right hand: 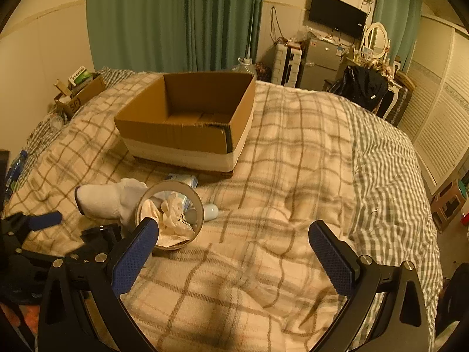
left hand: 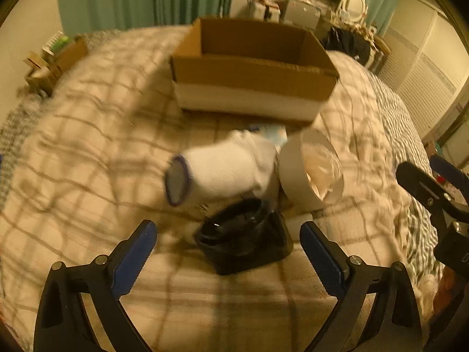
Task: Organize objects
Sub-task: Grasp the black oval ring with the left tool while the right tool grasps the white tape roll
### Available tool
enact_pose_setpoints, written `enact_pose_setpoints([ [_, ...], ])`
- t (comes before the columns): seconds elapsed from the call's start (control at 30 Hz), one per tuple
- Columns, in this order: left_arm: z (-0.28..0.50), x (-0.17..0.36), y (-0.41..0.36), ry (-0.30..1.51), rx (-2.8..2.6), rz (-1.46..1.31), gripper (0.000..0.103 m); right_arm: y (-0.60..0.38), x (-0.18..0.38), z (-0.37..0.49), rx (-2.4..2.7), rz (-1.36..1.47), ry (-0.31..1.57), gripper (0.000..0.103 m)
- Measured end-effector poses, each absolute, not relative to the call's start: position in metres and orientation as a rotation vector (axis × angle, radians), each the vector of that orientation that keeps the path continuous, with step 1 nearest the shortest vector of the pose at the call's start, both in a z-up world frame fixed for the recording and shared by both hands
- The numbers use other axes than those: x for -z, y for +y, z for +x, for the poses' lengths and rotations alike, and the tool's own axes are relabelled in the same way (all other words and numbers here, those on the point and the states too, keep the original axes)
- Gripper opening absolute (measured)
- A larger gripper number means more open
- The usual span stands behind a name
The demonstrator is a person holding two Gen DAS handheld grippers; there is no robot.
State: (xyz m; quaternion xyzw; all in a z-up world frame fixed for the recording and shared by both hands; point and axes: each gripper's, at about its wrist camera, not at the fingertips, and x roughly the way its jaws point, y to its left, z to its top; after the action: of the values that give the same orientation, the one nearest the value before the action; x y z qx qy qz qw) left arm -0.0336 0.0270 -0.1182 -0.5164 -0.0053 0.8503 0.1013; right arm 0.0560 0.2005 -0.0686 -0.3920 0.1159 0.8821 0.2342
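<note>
An open cardboard box (left hand: pixel 252 70) (right hand: pixel 190 120) stands on the bed, empty inside. In front of it lie a white sock (left hand: pixel 222 170) (right hand: pixel 111 196), a wide tape roll (left hand: pixel 310 170) (right hand: pixel 170 214) with crumpled cloth inside, a black open container (left hand: pixel 243 240), a small white bottle (right hand: pixel 209 212) and a pale blue packet (left hand: pixel 272 132) (right hand: pixel 184 180). My left gripper (left hand: pixel 227 252) is open, its fingers either side of the black container, a little short of it. My right gripper (right hand: pixel 234 248) is open and empty over bare blanket, right of the tape roll. The left view is blurred.
The plaid blanket (right hand: pixel 293 176) covers the bed, with a striped sheet (right hand: pixel 390 176) at its right edge. A box of clutter (right hand: pixel 79 91) sits at the far left corner. Beyond the bed stand a fridge (right hand: pixel 319 64), a chair with dark clothes (right hand: pixel 363 88) and curtains.
</note>
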Motion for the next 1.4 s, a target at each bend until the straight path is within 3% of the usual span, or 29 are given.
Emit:
enact_pose_setpoints([
  [0.07, -0.037, 0.128, 0.032, -0.029, -2.453, -1.549, 0.098, 0.202, 0.072, 0.053, -2.421, -1.086, 0.322, 0.103],
  [0.13, -0.043, 0.139, 0.032, -0.057, -2.397, -1.597, 0.082, 0.204, 0.075, 0.051, -2.420, -1.095, 0.327, 0.103],
  [0.4, -0.043, 0.119, 0.006, -0.189, -2.423, -1.526, 0.075, 0.204, 0.085, 0.036, -2.446, -1.151, 0.331, 0.103],
  [0.57, -0.050, 0.091, -0.014, -0.069, -2.579, -1.449, 0.071, 0.198, 0.093, 0.019, -2.503, -1.218, 0.393, 0.103],
  [0.63, -0.056, 0.089, -0.018, 0.037, -2.636, -1.445, 0.001, 0.194, 0.099, 0.009, -2.529, -1.264, 0.409, 0.103],
  [0.93, -0.066, 0.124, -0.033, -0.045, -2.489, -1.528, 0.001, 0.180, 0.134, -0.032, -2.518, -1.469, 0.423, 0.102],
  [0.97, -0.067, 0.124, -0.036, -0.027, -2.439, -1.516, 0.001, 0.181, 0.137, -0.034, -2.509, -1.478, 0.431, 0.101],
  [1.03, -0.070, 0.125, -0.045, -0.085, -2.436, -1.530, 0.003, 0.184, 0.143, -0.039, -2.487, -1.507, 0.457, 0.082],
  [1.07, -0.072, 0.125, -0.049, -0.094, -2.441, -1.538, 0.004, 0.185, 0.146, -0.040, -2.479, -1.516, 0.468, 0.082],
  [1.17, -0.073, 0.124, -0.060, -0.109, -2.448, -1.570, 0.024, 0.185, 0.142, -0.036, -2.492, -1.499, 0.472, 0.082],
  [1.23, -0.071, 0.126, -0.068, -0.123, -2.469, -1.594, 0.058, 0.184, 0.136, -0.032, -2.500, -1.464, 0.456, 0.081],
  [1.27, -0.071, 0.126, -0.070, -0.119, -2.464, -1.594, 0.065, 0.184, 0.133, -0.030, -2.502, -1.446, 0.450, 0.081],
  [1.4, -0.070, 0.140, -0.069, -0.124, -2.414, -1.654, 0.065, 0.189, 0.120, -0.020, -2.509, -1.384, 0.479, 0.081],
])
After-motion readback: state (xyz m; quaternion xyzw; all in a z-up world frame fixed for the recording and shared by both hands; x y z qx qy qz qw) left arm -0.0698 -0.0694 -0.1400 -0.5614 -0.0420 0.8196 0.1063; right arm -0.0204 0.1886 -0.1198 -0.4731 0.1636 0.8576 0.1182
